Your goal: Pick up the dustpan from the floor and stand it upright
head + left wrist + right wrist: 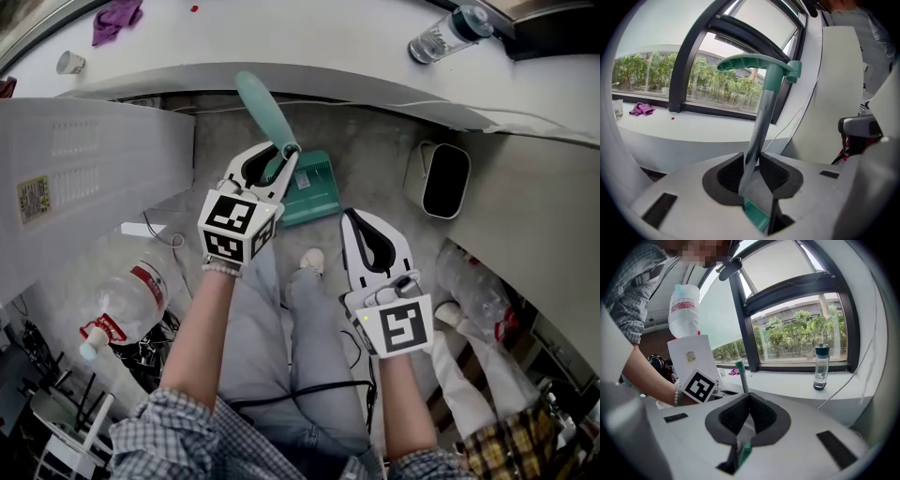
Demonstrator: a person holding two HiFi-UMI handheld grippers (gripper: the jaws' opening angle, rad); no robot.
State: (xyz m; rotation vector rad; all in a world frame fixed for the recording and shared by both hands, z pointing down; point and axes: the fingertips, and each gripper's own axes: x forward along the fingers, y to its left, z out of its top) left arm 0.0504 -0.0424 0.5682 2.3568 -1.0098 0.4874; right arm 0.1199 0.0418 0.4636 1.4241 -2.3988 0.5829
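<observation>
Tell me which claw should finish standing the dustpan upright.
Left. The left claw is closed on the pole of the dustpan, whose pan rests on the floor; the right claw is shut, empty and apart from it.

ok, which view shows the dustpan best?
Head view: the whole dustpan, pan on the floor and teal handle rising between the left tongs. Left gripper view shows mainly the shaft and handle top; right gripper view shows only slivers of it.
</observation>
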